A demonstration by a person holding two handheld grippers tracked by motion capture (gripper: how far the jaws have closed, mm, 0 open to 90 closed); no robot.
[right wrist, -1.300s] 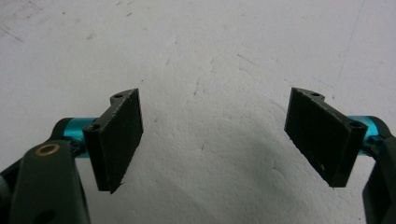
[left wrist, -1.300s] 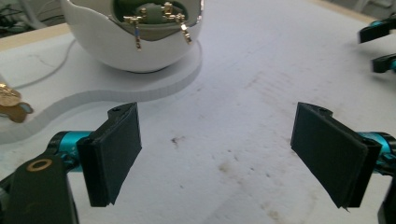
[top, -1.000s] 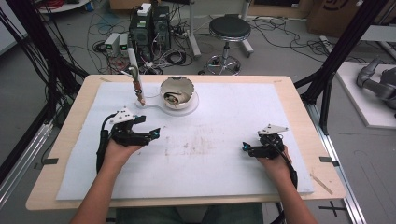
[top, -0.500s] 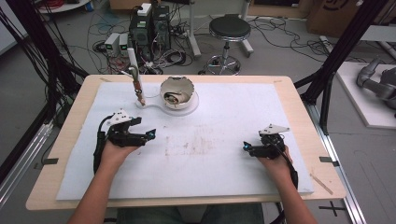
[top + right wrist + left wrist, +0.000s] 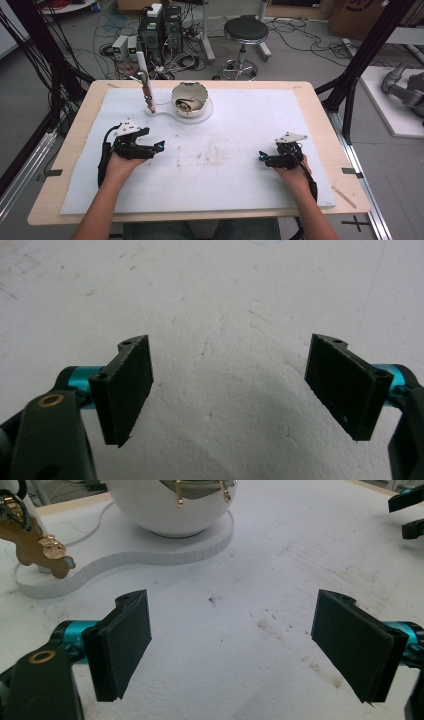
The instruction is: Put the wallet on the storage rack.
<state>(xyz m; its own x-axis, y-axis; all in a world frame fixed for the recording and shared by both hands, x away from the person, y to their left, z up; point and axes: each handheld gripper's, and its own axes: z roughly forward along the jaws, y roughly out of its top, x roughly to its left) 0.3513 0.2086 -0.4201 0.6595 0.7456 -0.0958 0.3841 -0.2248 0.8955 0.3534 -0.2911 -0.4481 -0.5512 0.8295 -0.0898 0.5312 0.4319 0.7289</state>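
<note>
at the near edge of the wooden table (image 5: 60, 165), covered with a white foam sheet (image 5: 215, 165), the person's two forearms come in from below, each hand wrapped around a black hand-held gripper with teal fittings. the left hand-held gripper (image 5: 159, 146) rests low over the sheet on the left side, pointing right and a little away from the person; its jaws stand wide apart with nothing between them, as the left gripper view shows. the right hand-held gripper (image 5: 261, 157) lies on the right side, well apart from the other, pointing left toward the middle; its jaws are also spread wide over bare foam.

between the two, the sheet carries faint brown smudges (image 5: 212, 156). farther off, ahead of the left hand-held gripper, a round white bowl with a jagged rim (image 5: 190, 97) sits on a flat white foam base (image 5: 200, 116), with small gold pieces (image 5: 179, 497) hanging inside it. just beside it, on the same base, a thin upright stand (image 5: 147, 92) holds gold-brown trinkets (image 5: 37, 547). beyond the table stand a black stool (image 5: 245, 30) and computer boxes (image 5: 160, 27).
</note>
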